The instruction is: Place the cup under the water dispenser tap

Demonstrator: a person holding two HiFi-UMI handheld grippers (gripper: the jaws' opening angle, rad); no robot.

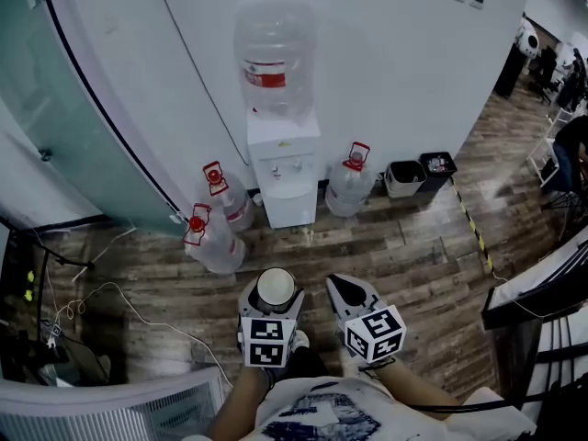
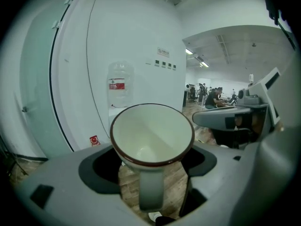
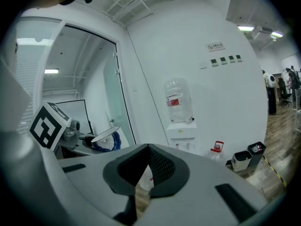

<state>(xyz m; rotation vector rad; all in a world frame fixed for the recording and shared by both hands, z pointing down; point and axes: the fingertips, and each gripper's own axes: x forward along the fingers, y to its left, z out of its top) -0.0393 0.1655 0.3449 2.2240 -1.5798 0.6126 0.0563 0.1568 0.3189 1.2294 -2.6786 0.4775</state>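
Observation:
A white cup (image 1: 276,289) with a dark brown rim sits upright between the jaws of my left gripper (image 1: 274,303), which is shut on it. In the left gripper view the cup (image 2: 151,134) is empty and its handle (image 2: 151,188) points back at the camera. The white water dispenser (image 1: 284,171) stands against the wall ahead, with a clear bottle (image 1: 274,56) on top and its taps (image 1: 286,165) on the front. It is well beyond the cup. My right gripper (image 1: 343,288) is beside the left one, shut with nothing in it, and its jaws meet in the right gripper view (image 3: 144,166).
Three spare water jugs (image 1: 217,241) (image 1: 229,195) (image 1: 350,185) stand on the wood floor on either side of the dispenser. Two small bins (image 1: 404,178) (image 1: 437,167) sit to its right. Cables (image 1: 101,294) trail at the left by a glass partition (image 1: 64,108). People sit at the far right.

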